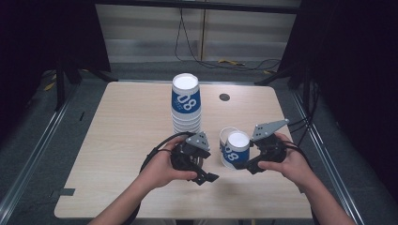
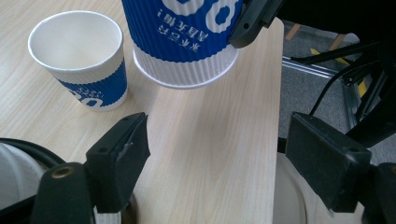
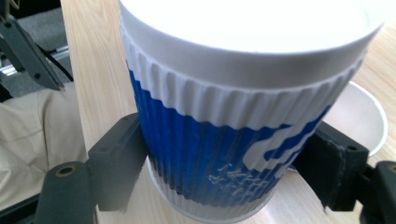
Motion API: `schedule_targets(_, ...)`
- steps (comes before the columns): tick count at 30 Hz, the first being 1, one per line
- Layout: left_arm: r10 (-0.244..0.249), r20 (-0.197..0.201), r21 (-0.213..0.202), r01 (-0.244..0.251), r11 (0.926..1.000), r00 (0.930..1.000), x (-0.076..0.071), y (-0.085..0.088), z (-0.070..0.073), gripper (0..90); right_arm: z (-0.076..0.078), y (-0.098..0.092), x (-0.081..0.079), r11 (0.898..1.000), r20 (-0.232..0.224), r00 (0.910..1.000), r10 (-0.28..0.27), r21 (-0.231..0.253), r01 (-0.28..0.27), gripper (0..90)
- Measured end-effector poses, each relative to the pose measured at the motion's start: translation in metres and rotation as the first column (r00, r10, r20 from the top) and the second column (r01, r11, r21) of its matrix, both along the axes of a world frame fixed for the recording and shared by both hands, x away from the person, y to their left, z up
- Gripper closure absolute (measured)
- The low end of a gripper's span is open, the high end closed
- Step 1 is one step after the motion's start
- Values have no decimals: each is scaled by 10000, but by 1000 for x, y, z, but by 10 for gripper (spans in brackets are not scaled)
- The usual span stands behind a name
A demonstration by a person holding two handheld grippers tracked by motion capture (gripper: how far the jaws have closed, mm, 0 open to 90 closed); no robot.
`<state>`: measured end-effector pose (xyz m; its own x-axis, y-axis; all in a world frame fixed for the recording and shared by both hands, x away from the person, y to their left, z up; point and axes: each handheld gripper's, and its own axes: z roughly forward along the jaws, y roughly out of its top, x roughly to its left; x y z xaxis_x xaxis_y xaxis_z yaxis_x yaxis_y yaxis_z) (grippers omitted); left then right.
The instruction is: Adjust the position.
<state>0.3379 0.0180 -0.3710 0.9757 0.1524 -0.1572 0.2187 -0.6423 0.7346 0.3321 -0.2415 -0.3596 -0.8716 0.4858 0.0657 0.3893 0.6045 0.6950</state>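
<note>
My right gripper (image 1: 238, 157) (image 3: 219, 172) is shut on a blue-and-white ribbed paper cup (image 1: 236, 147) (image 3: 224, 140) (image 2: 187, 37), held upside down with its white base up and its rim close over the table. Just behind it a second cup (image 1: 226, 135) (image 2: 79, 60) (image 3: 362, 116) stands upright and empty. A tall stack of upturned cups (image 1: 186, 101) stands at the table's far middle. My left gripper (image 1: 209, 165) (image 2: 219, 144) is near the front edge, left of the held cup. Its jaws are open with only bare wood between them.
The light wooden table (image 1: 126, 140) has a small dark round grommet (image 1: 224, 97) at the back right. Its right edge (image 2: 275, 93) lies close to both cups. Cables (image 1: 234, 62) run over the grey floor behind it, and metal rails flank it.
</note>
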Motion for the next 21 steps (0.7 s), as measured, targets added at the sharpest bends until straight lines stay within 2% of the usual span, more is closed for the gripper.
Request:
schedule_targets(8, 37, 1, -2, -37, 10000, 10000, -1, -1, -2, 211, -2, 2, -1, 9953, -136, 9981, 594, -757, -603, 215)
schedule_targets(15, 1, 14, 94, -1, 10000, 10000, 0, -2, -1, 210, -1, 2, -2, 9909, -266, 9965, 794, -1069, -818, 216)
schedule_targets(16, 55, -26, 2, -55, 10000, 10000, 0, -3, -1, 210, -1, 2, -3, 9886, -242, 9960, 864, -1214, -887, 216)
schedule_targets(21, 3, 53, 144, -3, 9999, 10000, 1, -5, 1, 209, -3, 4, -4, 9826, -336, 9931, 1123, -1451, -1160, 217)
